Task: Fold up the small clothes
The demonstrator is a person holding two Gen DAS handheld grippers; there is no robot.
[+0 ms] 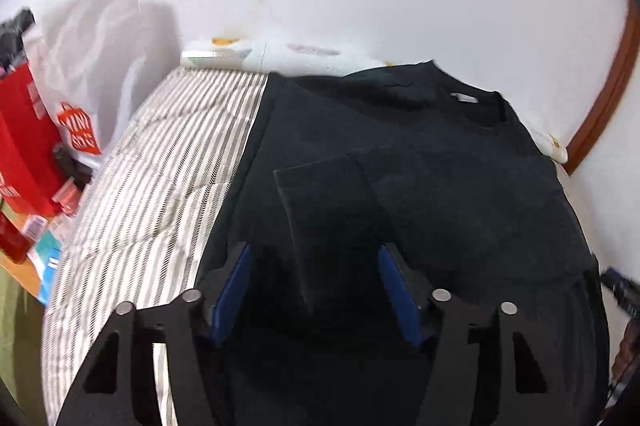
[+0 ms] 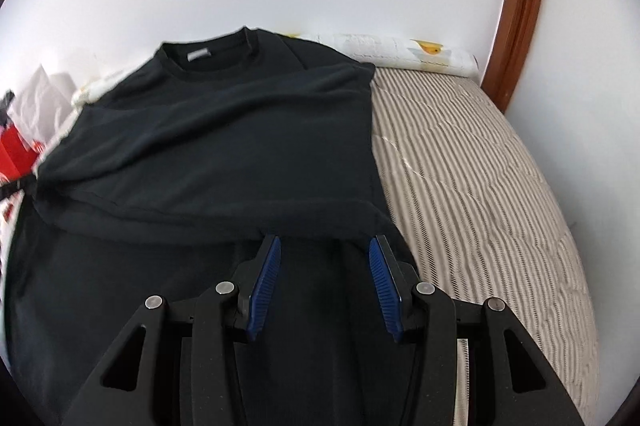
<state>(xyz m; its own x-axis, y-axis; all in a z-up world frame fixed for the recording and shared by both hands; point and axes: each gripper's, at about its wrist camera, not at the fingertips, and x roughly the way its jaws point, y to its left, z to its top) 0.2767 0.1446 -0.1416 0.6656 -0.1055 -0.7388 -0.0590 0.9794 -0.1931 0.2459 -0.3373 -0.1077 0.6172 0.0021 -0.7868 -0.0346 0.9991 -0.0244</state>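
My left gripper [image 1: 314,258] points steeply down over the near part of the black T-shirt [image 1: 420,161], blue pads [image 1: 234,290] apart, nothing clamped. My right gripper [image 2: 324,246] has the same downward tilt, jaws parted and empty, at a folded edge. The shirt lies on the striped bedcover [image 2: 480,165], collar far, one sleeve folded inward. Red box [image 1: 20,129] and white bag [image 1: 92,57] at far left.

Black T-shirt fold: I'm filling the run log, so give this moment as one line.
black cotton T-shirt: sides folded in, flat on striped bedcover | left gripper: open above it | right gripper: open, empty
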